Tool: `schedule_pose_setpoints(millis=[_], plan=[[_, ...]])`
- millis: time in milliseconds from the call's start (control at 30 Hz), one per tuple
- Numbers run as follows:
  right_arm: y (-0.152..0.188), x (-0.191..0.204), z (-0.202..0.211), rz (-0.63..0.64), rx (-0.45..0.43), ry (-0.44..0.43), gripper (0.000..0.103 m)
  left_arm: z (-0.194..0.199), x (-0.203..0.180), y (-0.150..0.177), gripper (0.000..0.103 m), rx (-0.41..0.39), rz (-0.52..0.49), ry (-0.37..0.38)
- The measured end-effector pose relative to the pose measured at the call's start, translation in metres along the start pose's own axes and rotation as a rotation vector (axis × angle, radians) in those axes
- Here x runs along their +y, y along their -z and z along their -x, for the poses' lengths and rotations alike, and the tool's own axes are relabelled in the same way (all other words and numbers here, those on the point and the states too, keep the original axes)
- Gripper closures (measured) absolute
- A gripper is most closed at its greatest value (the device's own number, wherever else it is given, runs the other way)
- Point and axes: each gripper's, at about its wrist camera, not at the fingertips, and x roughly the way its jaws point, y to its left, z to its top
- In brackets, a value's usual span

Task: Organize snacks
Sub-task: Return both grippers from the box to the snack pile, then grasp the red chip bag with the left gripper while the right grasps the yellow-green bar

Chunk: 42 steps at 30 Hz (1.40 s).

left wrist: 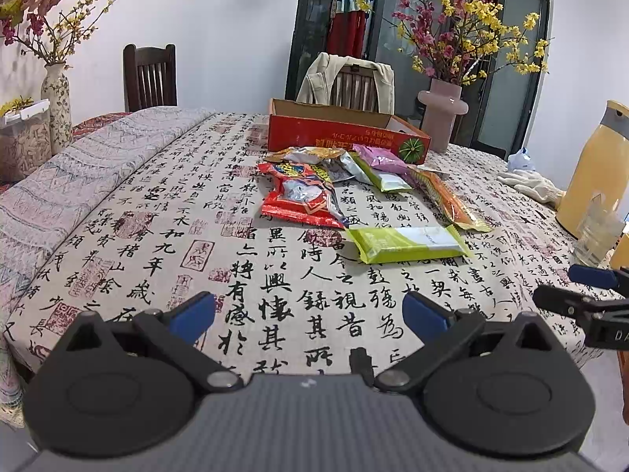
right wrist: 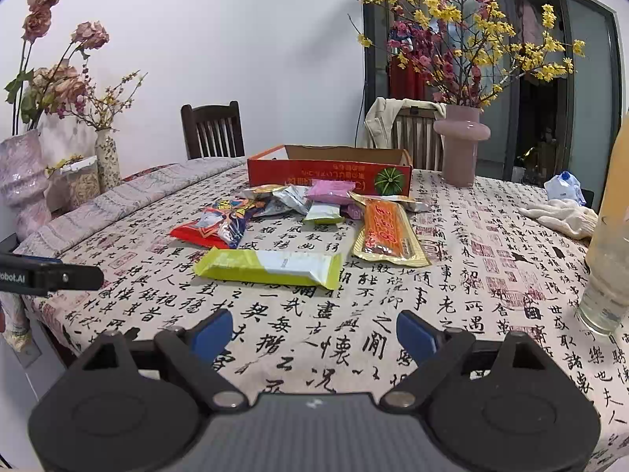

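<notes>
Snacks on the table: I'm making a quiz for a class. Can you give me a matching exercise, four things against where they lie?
1. green packet
2. cardboard box
3. orange packet
4. red packet

A. behind the pile
B. right side of pile
C. nearest the grippers
D. left side of pile

Pairs: 1-C, 2-A, 3-B, 4-D

We saw a plain white wall [right wrist: 236,39] behind a table covered by a calligraphy-printed cloth [right wrist: 452,306]. Two dark wooden chairs [right wrist: 212,129] stood at the far side, one draped with a pale jacket [right wrist: 381,118]. A dark-framed glass door [right wrist: 582,78] filled the right, what lay beyond it being too dim to tell. Vases of flowers [right wrist: 460,145] stood on the table; the light was even and soft.
</notes>
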Motion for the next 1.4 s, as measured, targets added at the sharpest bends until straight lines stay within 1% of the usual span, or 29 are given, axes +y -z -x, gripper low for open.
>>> schedule_pose_setpoints(millis=[133,267,333,433,567,633,700,733,800,900,933,967,1000,1033,1100,1200,1267,1300,1333,1367,1400], plan=[[-0.003,0.000,-0.011,0.009,0.008,-0.010,0.013,-0.011,0.002,-0.002,0.000,0.016,0.007,0.003],[-0.012,0.005,-0.038,0.100,0.048,0.009,0.013,-0.025,0.007,-0.008,0.000,0.024,0.021,-0.017],[-0.020,0.006,-0.058,0.127,0.064,0.005,0.013,-0.033,0.010,-0.013,0.000,0.030,0.030,-0.030],[-0.033,0.013,-0.090,0.179,0.109,-0.019,0.013,-0.044,0.015,-0.022,0.000,0.031,0.034,-0.048],[-0.051,0.034,-0.134,0.338,0.144,-0.069,0.013,-0.061,0.021,-0.037,0.000,0.039,0.039,-0.056],[-0.058,0.042,-0.156,0.407,0.173,-0.107,0.013,-0.071,0.023,-0.045,0.000,0.048,0.039,-0.055],[-0.065,0.044,-0.176,0.449,0.204,-0.159,0.013,-0.081,0.024,-0.053,0.000,0.056,0.034,-0.052],[-0.070,0.042,-0.184,0.444,0.206,-0.188,0.013,-0.087,0.024,-0.057,0.000,0.061,0.029,-0.047],[-0.079,0.034,-0.198,0.407,0.242,-0.234,0.013,-0.101,0.022,-0.066,0.000,0.071,0.015,-0.026],[-0.086,0.014,-0.212,0.320,0.294,-0.332,0.021,-0.126,0.017,-0.080,0.000,0.087,-0.005,0.000],[-0.085,0.005,-0.214,0.274,0.308,-0.353,0.025,-0.136,0.014,-0.085,0.000,0.092,-0.012,0.003],[-0.085,-0.002,-0.213,0.245,0.299,-0.361,0.035,-0.144,0.011,-0.089,0.000,0.093,-0.018,0.005],[-0.084,-0.008,-0.210,0.229,0.289,-0.353,0.043,-0.154,0.007,-0.095,0.000,0.089,-0.027,0.011],[-0.084,-0.015,-0.207,0.210,0.284,-0.332,0.062,-0.163,0.003,-0.100,0.000,0.086,-0.036,0.015],[-0.083,-0.030,-0.202,0.148,0.275,-0.274,0.064,-0.184,-0.005,-0.108,0.000,0.096,-0.052,0.025],[-0.080,-0.049,-0.199,0.034,0.249,-0.150,0.062,-0.209,-0.012,-0.117,0.000,0.120,-0.076,0.017],[-0.076,-0.051,-0.195,0.008,0.233,-0.125,0.060,-0.220,-0.012,-0.121,0.002,0.135,-0.058,0.008],[-0.074,-0.052,-0.192,-0.001,0.233,-0.128,0.059,-0.222,-0.011,-0.121,0.007,0.142,-0.042,0.007],[-0.073,-0.052,-0.192,-0.004,0.235,-0.134,0.056,-0.225,-0.008,-0.121,0.016,0.150,-0.029,0.012],[-0.072,-0.052,-0.192,-0.002,0.233,-0.132,0.056,-0.226,-0.007,-0.120,0.023,0.155,-0.023,0.011],[-0.071,-0.052,-0.191,0.004,0.229,-0.125,0.057,-0.225,-0.007,-0.118,0.037,0.151,-0.025,0.003]])
